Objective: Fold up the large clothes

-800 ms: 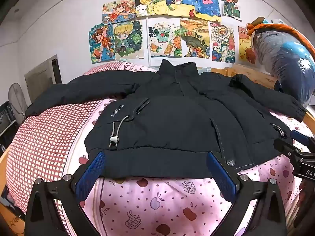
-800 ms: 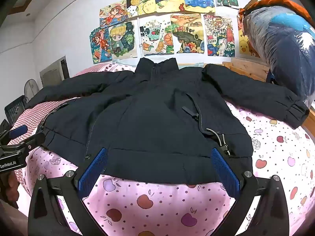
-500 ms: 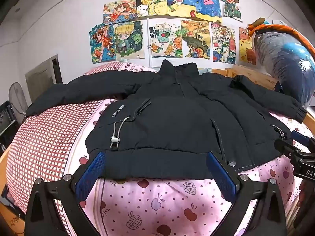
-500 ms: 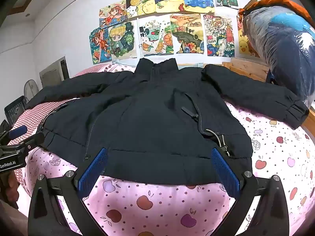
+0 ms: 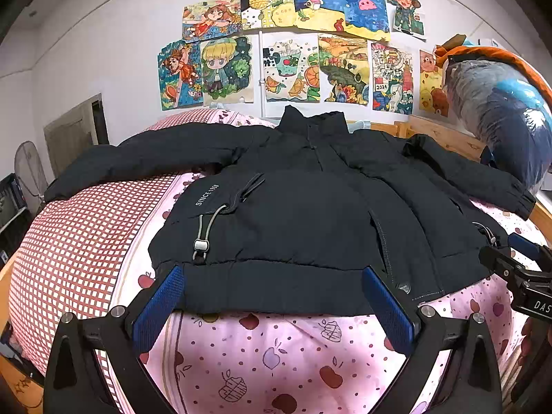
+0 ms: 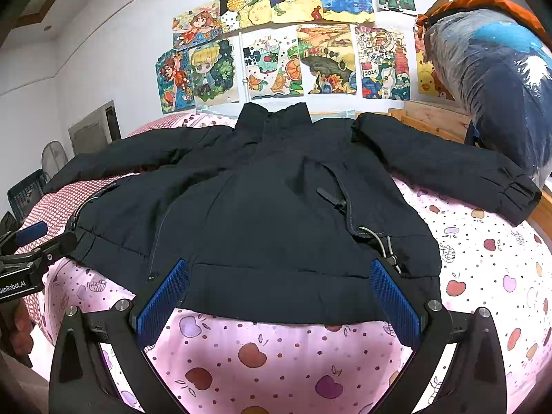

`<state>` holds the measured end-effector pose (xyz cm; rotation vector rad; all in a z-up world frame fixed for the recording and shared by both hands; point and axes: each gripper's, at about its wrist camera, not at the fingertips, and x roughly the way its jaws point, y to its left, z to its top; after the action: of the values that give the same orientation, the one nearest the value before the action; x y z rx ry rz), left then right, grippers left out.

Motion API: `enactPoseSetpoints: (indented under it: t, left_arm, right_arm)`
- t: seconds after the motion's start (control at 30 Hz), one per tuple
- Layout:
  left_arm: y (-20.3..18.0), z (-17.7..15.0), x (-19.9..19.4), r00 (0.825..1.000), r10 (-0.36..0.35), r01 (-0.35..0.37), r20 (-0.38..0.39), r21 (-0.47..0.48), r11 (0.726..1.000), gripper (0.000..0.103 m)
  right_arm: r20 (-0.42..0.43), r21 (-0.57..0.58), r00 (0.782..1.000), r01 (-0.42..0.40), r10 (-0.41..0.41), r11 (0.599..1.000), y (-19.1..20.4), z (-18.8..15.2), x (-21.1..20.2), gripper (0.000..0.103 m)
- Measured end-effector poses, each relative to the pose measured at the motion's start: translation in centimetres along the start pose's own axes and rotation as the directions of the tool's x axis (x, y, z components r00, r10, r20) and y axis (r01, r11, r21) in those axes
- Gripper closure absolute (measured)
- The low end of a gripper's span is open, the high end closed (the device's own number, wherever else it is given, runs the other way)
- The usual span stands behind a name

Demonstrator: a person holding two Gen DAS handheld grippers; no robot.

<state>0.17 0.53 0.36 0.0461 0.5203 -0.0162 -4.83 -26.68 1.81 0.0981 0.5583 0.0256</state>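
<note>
A: Lying front-up on the bed (image 5: 269,352), the black padded jacket (image 5: 296,227) has both sleeves spread out, one toward 9 o'clock and one toward 3 o'clock, and its collar at 12 o'clock near the wall of drawings (image 5: 293,45).

B: State of the left tongs (image 5: 272,302)?

A: Spread wide, blue pads apart, nothing gripped. In the left wrist view they straddle the jacket's hem at 6 o'clock; contact with the cloth cannot be told.

B: And the right tongs (image 6: 276,296)?

A: Likewise fully spread and empty, framing the hem in the right wrist view, with a drawcord toggle (image 6: 390,258) just beside the pad at 3 o'clock.

B: Surroundings?

A: Pink apple-print sheet under the hem, a red checked cover (image 5: 69,258) at 9 o'clock, a plastic-wrapped bundle (image 6: 496,79) at 2 o'clock. Each tool shows at the edge of the other's view.
</note>
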Motion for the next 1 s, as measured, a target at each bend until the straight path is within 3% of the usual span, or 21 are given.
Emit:
enactPoseSetpoints:
  t: [1.0]
  left_arm:
    - [-0.8,-0.1,-0.6,1.0,-0.012,0.012,0.009,0.007,1.0,0.0]
  right_arm:
    - [0.001,0.003,1.0,-0.002,0.002,1.0,0.0,-0.5,-0.1,0.001]
